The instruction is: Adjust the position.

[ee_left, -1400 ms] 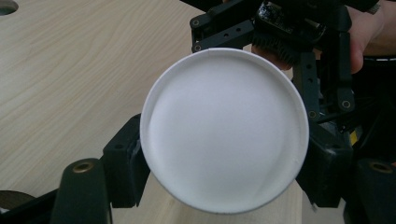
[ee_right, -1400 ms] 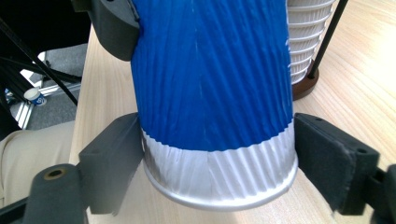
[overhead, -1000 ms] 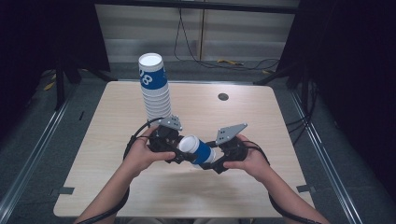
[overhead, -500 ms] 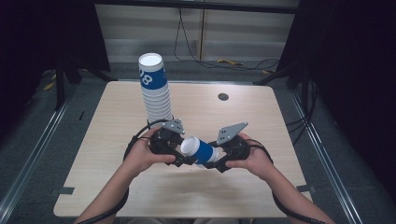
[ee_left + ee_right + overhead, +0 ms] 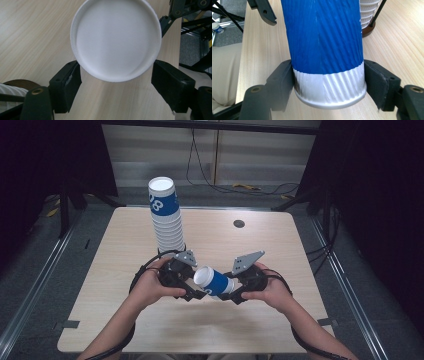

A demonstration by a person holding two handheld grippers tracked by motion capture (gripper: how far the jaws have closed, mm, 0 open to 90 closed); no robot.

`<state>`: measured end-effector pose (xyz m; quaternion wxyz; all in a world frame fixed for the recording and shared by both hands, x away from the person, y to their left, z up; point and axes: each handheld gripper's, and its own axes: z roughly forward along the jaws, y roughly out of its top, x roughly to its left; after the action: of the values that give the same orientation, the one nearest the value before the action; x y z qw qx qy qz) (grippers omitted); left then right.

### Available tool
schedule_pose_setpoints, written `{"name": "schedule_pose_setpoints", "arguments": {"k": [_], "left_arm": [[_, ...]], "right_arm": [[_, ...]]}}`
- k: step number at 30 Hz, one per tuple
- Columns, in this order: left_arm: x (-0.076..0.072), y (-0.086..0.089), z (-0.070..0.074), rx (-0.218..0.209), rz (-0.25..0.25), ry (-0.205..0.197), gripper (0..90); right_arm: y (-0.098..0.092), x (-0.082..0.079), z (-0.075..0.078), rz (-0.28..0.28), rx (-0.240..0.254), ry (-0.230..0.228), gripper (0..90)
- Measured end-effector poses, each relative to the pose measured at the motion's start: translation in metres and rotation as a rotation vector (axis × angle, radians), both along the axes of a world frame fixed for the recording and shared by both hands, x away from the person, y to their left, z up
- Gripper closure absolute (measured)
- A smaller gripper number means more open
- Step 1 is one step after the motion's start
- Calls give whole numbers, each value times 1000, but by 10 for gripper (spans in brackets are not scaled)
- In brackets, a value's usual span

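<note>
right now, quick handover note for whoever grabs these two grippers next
Right hand-held gripper: just closed, shut on the blue cup's white rim end.
Left hand-held gripper: jaws just opened, flanking the cup's closed base without a clear grip.
Cup lies sideways above the table, between both hands; the cup stack stands behind.
Done: cup passed to the right. Left: probably withdraw the left and place the cup.

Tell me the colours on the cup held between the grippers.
Blue ribbed wall with a white band at the cup rim end; clearest in the right gripper view.
</note>
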<state>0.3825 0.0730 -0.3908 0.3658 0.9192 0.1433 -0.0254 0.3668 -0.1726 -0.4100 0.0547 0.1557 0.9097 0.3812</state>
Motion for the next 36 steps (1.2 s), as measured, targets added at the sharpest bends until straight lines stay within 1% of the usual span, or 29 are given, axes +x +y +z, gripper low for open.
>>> {"name": "schedule_pose_setpoints", "arguments": {"k": [2, 3, 4, 5, 6, 7, 9, 10, 11, 12, 15, 17, 19, 21, 22, 23, 24, 25, 27, 29, 30, 32, 33, 35, 36], "left_arm": [[-1, -1, 0, 3, 2, 6, 240], [-2, -2, -1, 33, -4, -11, 240], [-2, -2, -1, 42, -1, -14, 240], [-2, -2, -1, 48, -12, -11, 240], [-2, -2, -1, 48, -12, -11, 240], [-2, -3, -1, 54, -9, -12, 240], [-3, -3, -2, 60, -8, -18, 241], [-3, -3, -2, 60, -8, -18, 241], [-3, -3, -3, 72, -12, -22, 243], [-3, -3, -3, 72, -4, -17, 244], [-3, -3, -3, 75, -8, -21, 244], [-3, -3, -3, 78, -12, -16, 244], [-4, -4, -2, 95, -16, -25, 244], [-4, -5, -2, 94, -17, -25, 244], [-4, -5, -2, 100, -22, -21, 244], [-4, -5, -2, 103, -23, -25, 244], [-4, -5, -2, 103, -23, -25, 244], [-4, -7, -2, 115, -28, -27, 243], [-4, -8, -2, 130, -36, -30, 243], [-5, -10, -3, 145, -33, -33, 243], [-4, -10, -3, 148, -41, -35, 243], [-4, -11, -2, 147, -40, -37, 240], [-4, -11, -2, 155, -40, -40, 240], [-4, -13, -2, 161, -41, -38, 239], [-4, -13, -1, 175, -53, -37, 238]], "right_arm": [[0, 0, 0, -4, -14, 1, 279], [0, 0, 0, 0, -19, 6, 279], [0, 0, 0, 2, -24, 5, 278], [0, 0, 0, 3, -38, -2, 279], [0, 0, 0, 3, -38, -2, 279], [0, -1, 0, 7, -61, 1, 278], [0, -1, 1, 13, -81, 4, 278], [0, -1, 2, 14, -87, 3, 278], [0, 0, 2, 17, -92, 6, 278], [0, 0, 3, 15, -97, 10, 278], [1, 0, 5, 17, -121, 11, 278], [2, 1, 6, 26, -137, 6, 277], [2, 1, 7, 29, -151, 1, 277], [3, 1, 8, 32, -165, 7, 277], [3, 1, 8, 34, -175, 2, 276], [4, 0, 8, 35, -181, 6, 276], [4, 0, 8, 35, -181, 6, 276], [5, 1, 7, 44, -196, 7, 276], [5, 0, 7, 42, -200, 9, 276], [6, 1, 7, 53, -206, 6, 275], [6, 1, 7, 56, -207, 3, 275], [7, 1, 6, 63, -212, 8, 274], [8, 1, 6, 61, -216, 0, 274], [8, 1, 6, 62, -214, 8, 274], [8, 1, 6, 63, -219, 4, 273]]}}
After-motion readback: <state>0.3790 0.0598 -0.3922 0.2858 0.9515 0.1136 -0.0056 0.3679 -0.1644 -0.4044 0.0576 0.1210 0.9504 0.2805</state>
